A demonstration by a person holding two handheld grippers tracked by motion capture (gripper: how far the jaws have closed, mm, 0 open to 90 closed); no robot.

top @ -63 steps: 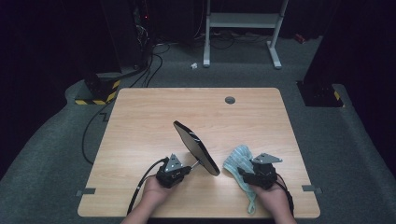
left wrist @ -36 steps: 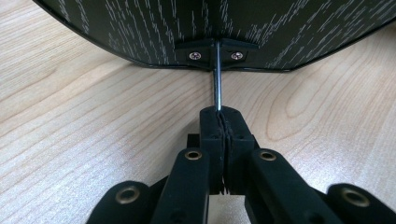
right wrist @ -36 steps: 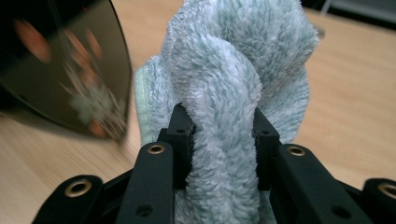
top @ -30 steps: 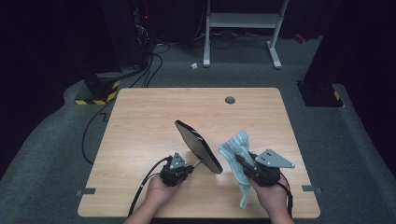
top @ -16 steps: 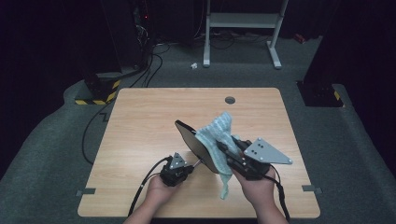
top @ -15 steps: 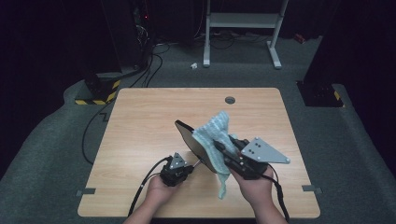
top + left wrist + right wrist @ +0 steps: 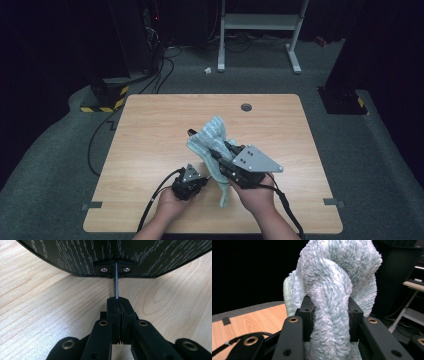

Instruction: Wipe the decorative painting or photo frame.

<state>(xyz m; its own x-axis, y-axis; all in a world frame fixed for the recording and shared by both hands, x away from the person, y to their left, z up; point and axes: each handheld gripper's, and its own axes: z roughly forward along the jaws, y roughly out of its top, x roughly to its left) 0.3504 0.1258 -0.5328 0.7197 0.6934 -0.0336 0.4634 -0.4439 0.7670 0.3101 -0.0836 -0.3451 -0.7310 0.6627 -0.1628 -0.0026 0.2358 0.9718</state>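
Now: wooden table (image 7: pixel 150 125); dark mirror-like panel (image 7: pixel 100 255), propped by thin rod (image 7: pixel 116 280) clamped in left gripper (image 7: pixel 117 305); fluffy teal cloth (image 7: pixel 212 135), pinched in right gripper (image 7: pixel 329 312), newly raised over panel, probably for wiping.

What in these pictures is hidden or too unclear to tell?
- High view: the cloth in the right gripper covers most of the dark panel; contact unclear.
- Left gripper view: the dark panel runs off the top edge.
- Right gripper view: the cloth blocks everything ahead.
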